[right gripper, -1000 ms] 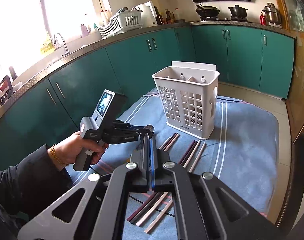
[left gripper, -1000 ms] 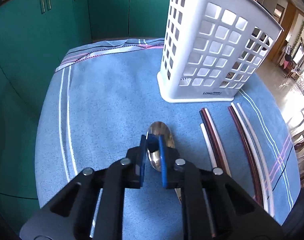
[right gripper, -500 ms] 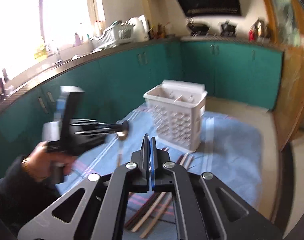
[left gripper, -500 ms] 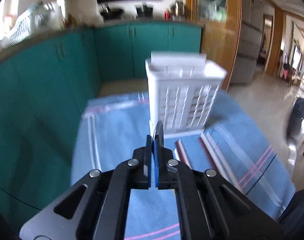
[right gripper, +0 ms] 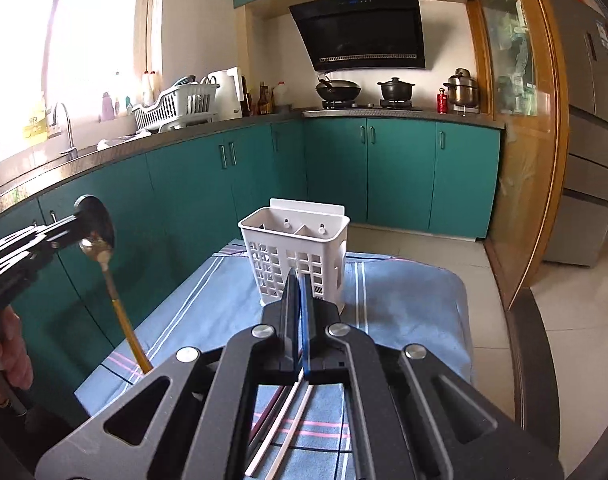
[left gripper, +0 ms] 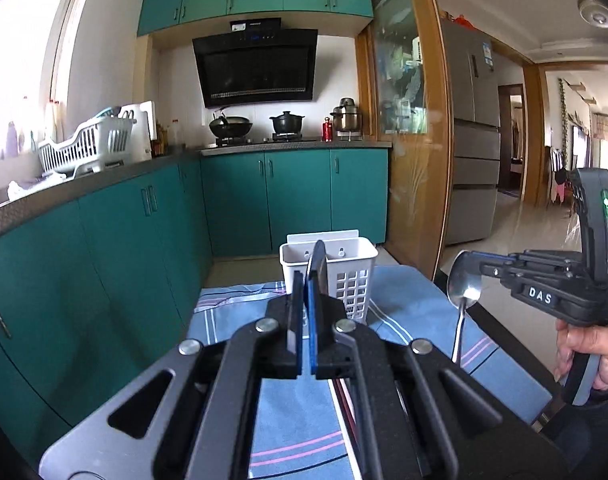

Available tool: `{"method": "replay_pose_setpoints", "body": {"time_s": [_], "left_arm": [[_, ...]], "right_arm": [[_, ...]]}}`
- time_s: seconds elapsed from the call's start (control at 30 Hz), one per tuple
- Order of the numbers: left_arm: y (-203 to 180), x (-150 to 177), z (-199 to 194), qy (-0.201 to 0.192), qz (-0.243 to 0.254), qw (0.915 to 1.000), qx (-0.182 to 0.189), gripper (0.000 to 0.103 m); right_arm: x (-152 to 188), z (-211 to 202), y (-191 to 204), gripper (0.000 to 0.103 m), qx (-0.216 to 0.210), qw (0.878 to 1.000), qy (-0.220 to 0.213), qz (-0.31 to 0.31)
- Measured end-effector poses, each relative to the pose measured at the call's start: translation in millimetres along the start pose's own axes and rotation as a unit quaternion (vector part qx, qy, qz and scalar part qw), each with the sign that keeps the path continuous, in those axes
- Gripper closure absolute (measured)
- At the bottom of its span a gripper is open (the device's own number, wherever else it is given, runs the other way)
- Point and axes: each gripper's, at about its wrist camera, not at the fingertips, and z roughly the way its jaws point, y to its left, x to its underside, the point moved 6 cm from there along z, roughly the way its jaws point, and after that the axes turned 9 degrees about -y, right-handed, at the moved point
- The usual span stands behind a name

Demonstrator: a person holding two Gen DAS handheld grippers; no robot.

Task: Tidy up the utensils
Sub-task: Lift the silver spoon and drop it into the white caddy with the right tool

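My left claw (left gripper: 309, 280) pinches a shiny metal spoon (right gripper: 98, 240) by its bowl, handle hanging; right claw (right gripper: 298, 292) grips another spoon (left gripper: 464, 284). White slotted plastic caddy (right gripper: 296, 256) stands beyond both.

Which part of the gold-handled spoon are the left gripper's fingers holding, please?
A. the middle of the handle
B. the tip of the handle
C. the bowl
C: the fingers of the left gripper pinch the gold-handled spoon by its bowl, with the handle hanging free below.

White lattice basket (right gripper: 296, 256) on blue cloth (right gripper: 408, 300), pink-and-white stripes.
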Motion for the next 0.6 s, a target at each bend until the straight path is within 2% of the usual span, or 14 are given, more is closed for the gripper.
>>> {"method": "replay_pose_setpoints", "body": {"time_s": [0.6], "left_arm": [[4,9,-5,0.012,0.001,0.9999,-0.002,0.101]], "right_arm": [[10,0,9,0.101,0.009,1.0,0.002,-0.015]]}}
